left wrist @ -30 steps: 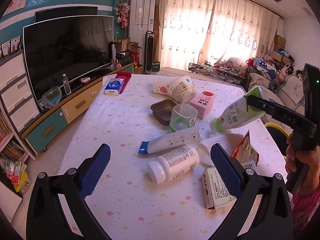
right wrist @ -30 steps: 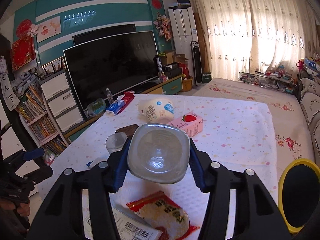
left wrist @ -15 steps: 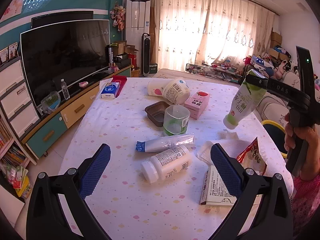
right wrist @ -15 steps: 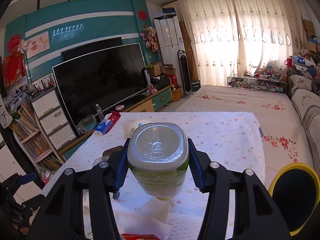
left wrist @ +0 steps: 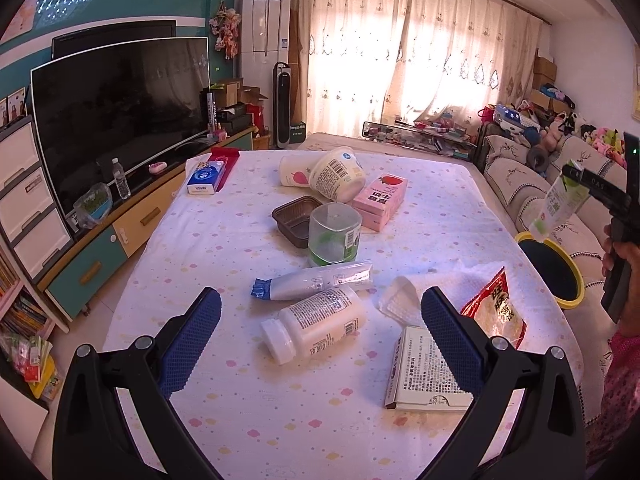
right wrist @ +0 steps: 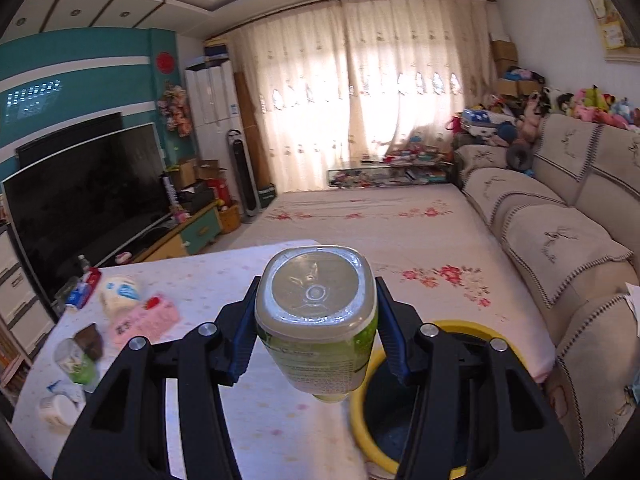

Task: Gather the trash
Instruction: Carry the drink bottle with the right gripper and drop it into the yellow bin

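Sunlit curtains (left wrist: 420,64) close off the far end of a living room, with a large television (left wrist: 116,108) along one wall and a sofa (right wrist: 560,240) along the other. Between them stands a table (left wrist: 240,248) under a white cloth dotted with pastel flowers, and the trash lies scattered across it.

Near the table's front edge the left gripper (left wrist: 320,332) hovers with its blue-padded jaws spread wide and nothing between them. Just beyond it a white pill bottle (left wrist: 316,324) lies on its side, touching a silver tube (left wrist: 312,282) with a blue cap. Behind the tube a clear cup (left wrist: 334,234) with a green label stands upside down, beside a brown plastic tray (left wrist: 294,220). Farther back sit a pink milk carton (left wrist: 382,200) and two tipped white tubs (left wrist: 320,174); a blue tissue pack (left wrist: 206,178) rests near the far left corner. Toward the front right corner lie a printed cardboard box (left wrist: 428,372), a red snack bag (left wrist: 496,312) and a crumpled white paper towel (left wrist: 440,284).

Off the table's right edge, the right gripper (right wrist: 316,330) is clamped on a green-labelled drink bottle (right wrist: 318,320), held cap-down with its clear base facing the camera. The bottle hangs above the yellow-rimmed bin (right wrist: 452,330) standing on the floor between table and sofa, its neck over the near rim. From the left wrist view the same bottle (left wrist: 558,204) shows tilted over that bin (left wrist: 560,272).
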### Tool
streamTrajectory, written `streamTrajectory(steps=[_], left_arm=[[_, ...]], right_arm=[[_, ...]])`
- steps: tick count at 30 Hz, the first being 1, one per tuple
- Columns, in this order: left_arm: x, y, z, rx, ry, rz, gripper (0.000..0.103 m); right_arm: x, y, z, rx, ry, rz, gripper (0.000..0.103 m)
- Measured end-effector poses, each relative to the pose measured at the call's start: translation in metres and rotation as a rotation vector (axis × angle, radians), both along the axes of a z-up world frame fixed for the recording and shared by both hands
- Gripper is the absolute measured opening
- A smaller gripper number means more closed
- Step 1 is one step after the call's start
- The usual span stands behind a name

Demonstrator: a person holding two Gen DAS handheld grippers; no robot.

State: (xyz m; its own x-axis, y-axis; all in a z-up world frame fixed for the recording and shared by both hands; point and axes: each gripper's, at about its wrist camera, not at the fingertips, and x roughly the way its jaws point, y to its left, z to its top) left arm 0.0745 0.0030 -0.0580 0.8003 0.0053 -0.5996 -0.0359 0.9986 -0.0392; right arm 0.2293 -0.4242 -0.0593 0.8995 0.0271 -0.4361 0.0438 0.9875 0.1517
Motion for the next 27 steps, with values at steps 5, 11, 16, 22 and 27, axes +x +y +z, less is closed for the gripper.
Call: streamTrajectory(steps=[5, 11, 16, 22, 27], left_arm=[[0.004, -0.012, -0.001, 0.01, 0.006, -0.017, 0.099], [0.007, -0.026, -0.001, 0.028, 0.012, -0.042, 0.099], [0.01, -0.035, -0.006, 0.04, 0.027, -0.061, 0.099], [0.014, -0.046, -0.014, 0.05, 0.051, -0.091, 0.099], [0.015, -0.051, -0.017, 0.048, 0.061, -0.112, 0.099]], right_arm=[[0.018, -0.045, -0.057, -0.017, 0.101, -0.124, 0.051], [0.031, -0.061, -0.119, -0.035, 0.205, -0.188, 0.051], [0.038, -0.071, -0.159, -0.025, 0.273, -0.21, 0.052], [0.04, -0.069, -0.17, -0.032, 0.295, -0.222, 0.052], [0.037, -0.068, -0.166, -0.033, 0.287, -0.222, 0.057]])
